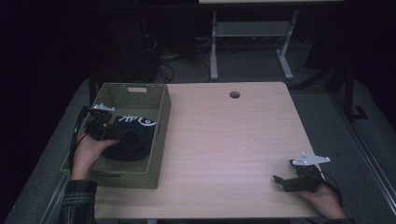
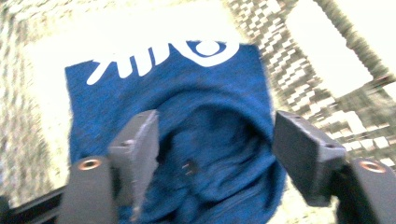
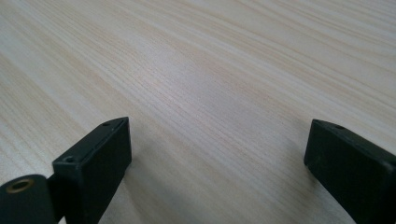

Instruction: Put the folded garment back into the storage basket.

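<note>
A green woven basket (image 1: 132, 88) stands on the left part of the wooden table (image 1: 224, 140). Inside it lies a dark blue cloth (image 1: 136, 136) with a white print. My left gripper (image 1: 122, 134) reaches into the basket just over the cloth. In the left gripper view the jaws stand apart above the crumpled blue cloth (image 2: 219, 116), and my left gripper (image 2: 215, 133) is open and holds nothing. The basket's woven wall (image 2: 289, 65) rises behind. My right gripper (image 1: 282, 171) rests near the table's front right corner. It stands open (image 3: 217, 135) over bare wood (image 3: 210, 70).
A round cable hole (image 1: 234, 94) sits near the table's far edge. Behind the table stand a white desk frame (image 1: 252, 32) and loose cables (image 1: 163, 70) on the floor. The surroundings are dark.
</note>
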`<move>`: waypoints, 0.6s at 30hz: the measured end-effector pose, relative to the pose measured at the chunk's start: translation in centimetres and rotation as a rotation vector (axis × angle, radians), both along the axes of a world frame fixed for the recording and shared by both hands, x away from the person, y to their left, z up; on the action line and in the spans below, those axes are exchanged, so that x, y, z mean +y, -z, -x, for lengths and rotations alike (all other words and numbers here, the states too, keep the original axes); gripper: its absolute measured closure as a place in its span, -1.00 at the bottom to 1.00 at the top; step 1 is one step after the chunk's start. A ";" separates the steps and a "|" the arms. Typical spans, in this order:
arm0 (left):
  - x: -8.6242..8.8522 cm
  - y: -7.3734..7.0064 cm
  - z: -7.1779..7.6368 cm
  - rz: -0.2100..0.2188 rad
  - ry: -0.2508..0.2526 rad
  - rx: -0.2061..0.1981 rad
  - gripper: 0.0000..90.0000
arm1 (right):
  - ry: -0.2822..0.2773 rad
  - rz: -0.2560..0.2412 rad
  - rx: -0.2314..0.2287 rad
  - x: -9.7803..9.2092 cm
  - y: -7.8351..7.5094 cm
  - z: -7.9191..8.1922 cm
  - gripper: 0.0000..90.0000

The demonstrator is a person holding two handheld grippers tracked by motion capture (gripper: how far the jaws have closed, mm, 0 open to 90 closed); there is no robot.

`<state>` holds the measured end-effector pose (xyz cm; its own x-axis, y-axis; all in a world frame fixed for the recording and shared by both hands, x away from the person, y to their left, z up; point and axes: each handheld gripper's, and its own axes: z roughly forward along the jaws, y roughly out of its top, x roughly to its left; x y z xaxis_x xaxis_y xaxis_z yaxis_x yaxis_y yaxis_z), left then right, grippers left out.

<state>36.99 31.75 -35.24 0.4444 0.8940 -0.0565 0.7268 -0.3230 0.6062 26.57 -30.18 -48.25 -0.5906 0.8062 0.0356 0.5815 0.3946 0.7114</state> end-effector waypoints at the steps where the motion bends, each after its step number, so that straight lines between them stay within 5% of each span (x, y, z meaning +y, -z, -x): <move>1: -0.8 -0.4 0.0 0.020 0.015 -0.013 -0.40 | -0.001 0.000 -0.001 0.0 0.0 0.0 -0.84; 6: -3.2 -1.3 0.2 0.104 0.069 -0.047 -0.47 | -0.001 0.000 -0.001 0.0 0.0 0.0 -0.84; 18: -8.7 -2.1 1.0 0.183 0.185 -0.102 -0.53 | 0.000 0.000 0.000 0.0 0.0 0.0 -0.84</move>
<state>35.96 23.04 -33.12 0.6109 0.7762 -0.1558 0.5979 -0.3233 0.7334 26.57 -30.18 -48.25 -0.5906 0.8061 0.0359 0.5815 0.3944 0.7116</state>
